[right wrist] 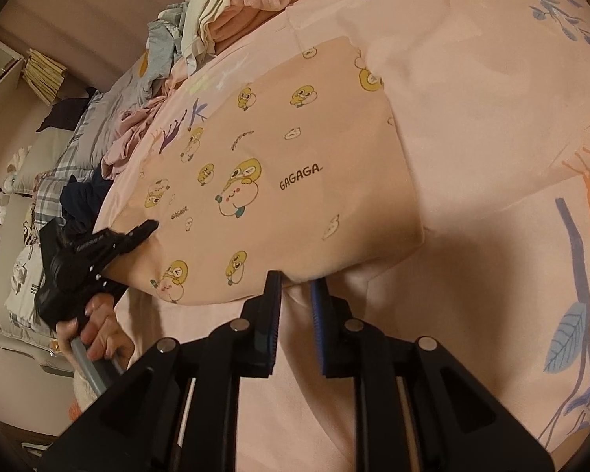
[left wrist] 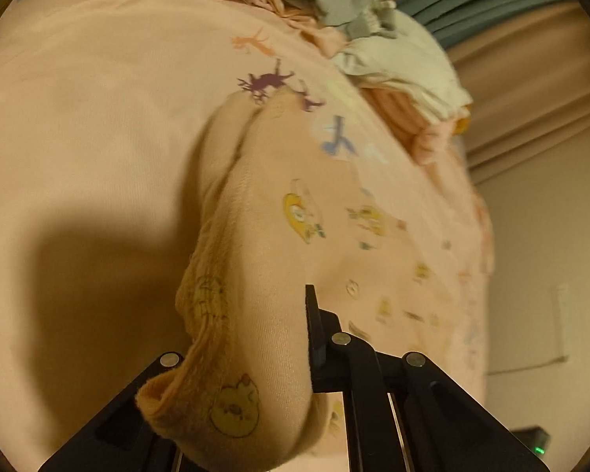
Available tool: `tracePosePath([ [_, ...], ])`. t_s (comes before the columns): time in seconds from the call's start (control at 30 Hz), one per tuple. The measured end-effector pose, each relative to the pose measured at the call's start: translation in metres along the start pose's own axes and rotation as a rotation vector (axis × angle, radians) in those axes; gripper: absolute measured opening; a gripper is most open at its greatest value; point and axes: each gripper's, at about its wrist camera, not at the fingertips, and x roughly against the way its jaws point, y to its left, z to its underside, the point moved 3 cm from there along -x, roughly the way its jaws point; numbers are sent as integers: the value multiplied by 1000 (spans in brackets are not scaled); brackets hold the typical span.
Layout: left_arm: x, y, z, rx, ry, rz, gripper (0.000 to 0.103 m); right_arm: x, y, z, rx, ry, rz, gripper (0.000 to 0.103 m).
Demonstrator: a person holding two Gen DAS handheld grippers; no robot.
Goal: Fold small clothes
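Note:
A small peach garment printed with yellow chicks and "GAGAGA" lies partly lifted over the pink bedsheet. My left gripper is shut on its left edge; in the left wrist view the bunched cloth fills the gap between the fingers. My right gripper has its jaws a little apart around the garment's near edge, with the blue pads on either side of the cloth.
A pile of unfolded clothes in white, grey and pink sits at the far end of the bed, also in the left wrist view. Plaid pillows and dark cloth lie to the left. A wall stands beyond the bed edge.

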Motion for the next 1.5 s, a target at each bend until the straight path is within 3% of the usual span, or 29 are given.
tracePosePath([
  [0.07,11,-6,6,-12,7,55,7,1,-2,-2,-2,-9,-4,18],
  [0.23,23,-17,18,-104,-36,26,7,6,-1,-1,-3,-22,-23,18],
  [0.3,26,-2,11,-80,-68,-14,7,11,1,3,18,-28,-27,18],
  [0.43,25,27,1,-18,-48,-9,7,16,2,4,40,-38,-9,18],
  [0.6,27,43,16,-15,-20,-45,7,16,-6,10,3,-36,12,18],
  [0.7,33,52,27,38,14,-25,7,17,-2,12,10,-28,13,18],
  [0.83,41,50,36,-15,18,-59,7,20,12,2,44,-52,-6,18],
  [0.97,42,63,27,100,29,26,8,11,28,-7,56,-42,-44,18],
  [1.1,39,78,9,207,81,116,17,-2,40,4,94,-1,-66,18],
  [1.23,48,83,-3,194,121,149,38,-16,33,14,91,53,-33,22],
  [1.43,90,76,-26,103,-13,167,66,-19,17,10,15,62,-45,29],
  [1.5,85,76,-40,85,-19,155,68,-21,17,8,10,63,-49,30],
])
